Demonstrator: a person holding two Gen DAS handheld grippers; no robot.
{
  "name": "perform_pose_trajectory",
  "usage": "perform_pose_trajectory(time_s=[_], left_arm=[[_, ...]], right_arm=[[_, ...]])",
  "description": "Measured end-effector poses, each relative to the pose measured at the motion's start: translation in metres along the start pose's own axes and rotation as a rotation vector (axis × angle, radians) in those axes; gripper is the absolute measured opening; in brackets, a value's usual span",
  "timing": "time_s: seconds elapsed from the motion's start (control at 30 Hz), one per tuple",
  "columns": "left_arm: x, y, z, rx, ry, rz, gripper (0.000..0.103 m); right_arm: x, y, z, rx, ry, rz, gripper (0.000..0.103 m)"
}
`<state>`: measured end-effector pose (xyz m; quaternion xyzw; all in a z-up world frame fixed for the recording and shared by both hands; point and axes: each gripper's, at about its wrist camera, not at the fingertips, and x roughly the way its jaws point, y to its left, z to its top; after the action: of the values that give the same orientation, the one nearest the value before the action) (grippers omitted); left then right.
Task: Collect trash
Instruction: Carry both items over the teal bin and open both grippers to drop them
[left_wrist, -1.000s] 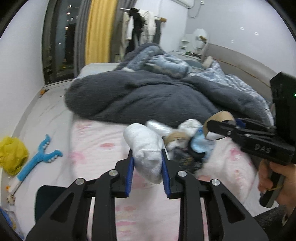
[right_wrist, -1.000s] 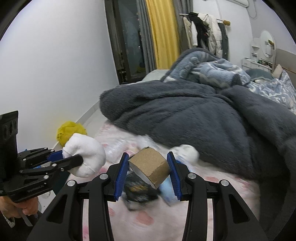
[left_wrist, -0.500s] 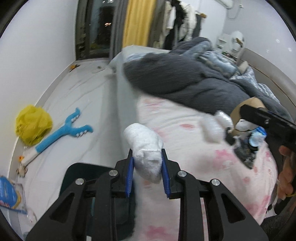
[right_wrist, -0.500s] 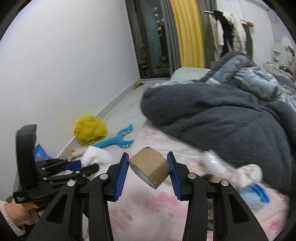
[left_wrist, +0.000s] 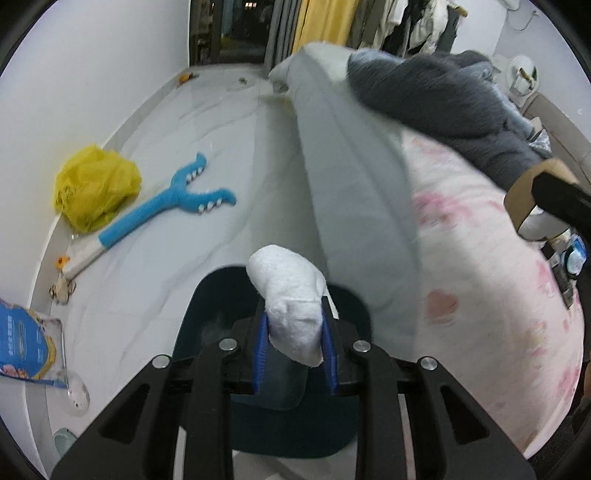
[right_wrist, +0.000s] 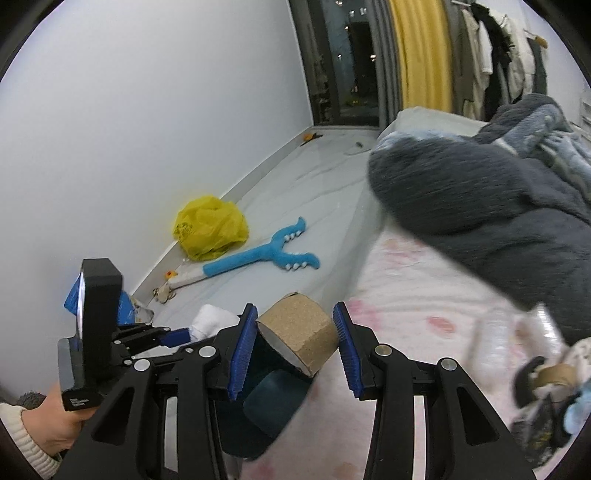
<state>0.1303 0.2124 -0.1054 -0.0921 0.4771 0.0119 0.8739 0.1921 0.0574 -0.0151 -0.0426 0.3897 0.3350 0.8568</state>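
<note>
Left wrist view has the left tool (left_wrist: 293, 334) clamped on a wad of white tissue (left_wrist: 290, 299), soft and lumpy, kind of sock-shaped, poking up past the blue ribbed pads. It hangs right over a dark teal bin (left_wrist: 218, 295) with rounded corners, sitting on the pale marbled floor (left_wrist: 207, 147) beside the bed (left_wrist: 480, 258). Right wrist view shows the right tool (right_wrist: 293, 349) gripping a cardboard roll (right_wrist: 297, 332), short tube, rough brown outside, slick grey inside, tilted between the pads, above the bin's rim and the edge of the pink-blotched sheet.

Only the left view shows the grey mattress side and a blue printed packet (left_wrist: 26, 343) on the floor by the wall. Only the right view shows the person's hand (right_wrist: 55, 421) and knit cuff on the left tool's handle, plus a blurry pile of leftover scraps at the bed's right edge. Both catch the crinkly yellow bag (right_wrist: 210, 227), fuzzy blue forked toy (right_wrist: 266, 256) and fleecy dark blanket (right_wrist: 480, 206).
</note>
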Motion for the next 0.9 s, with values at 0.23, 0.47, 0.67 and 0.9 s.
perform_pose_trajectory(time_s=[0.23, 0.47, 0.67, 0.9], left_arm=[[0.015, 0.024, -0.017, -0.018, 0.114, 0.003, 0.032], [0.005, 0.043, -0.023, -0.043, 0.112, 0.005, 0.059], [-0.021, 0.058, -0.021, -0.046, 0.043, 0.001, 0.062], [-0.047, 0.067, -0.012, -0.043, -0.042, 0.003, 0.063]], right_arm=[[0.034, 0.024, -0.004, -0.005, 0.068, 0.021, 0.043], [0.064, 0.040, -0.009, -0.018, 0.127, 0.024, 0.043], [0.089, 0.054, -0.017, -0.031, 0.183, 0.018, 0.043], [0.120, 0.059, -0.031, -0.023, 0.259, 0.021, 0.043]])
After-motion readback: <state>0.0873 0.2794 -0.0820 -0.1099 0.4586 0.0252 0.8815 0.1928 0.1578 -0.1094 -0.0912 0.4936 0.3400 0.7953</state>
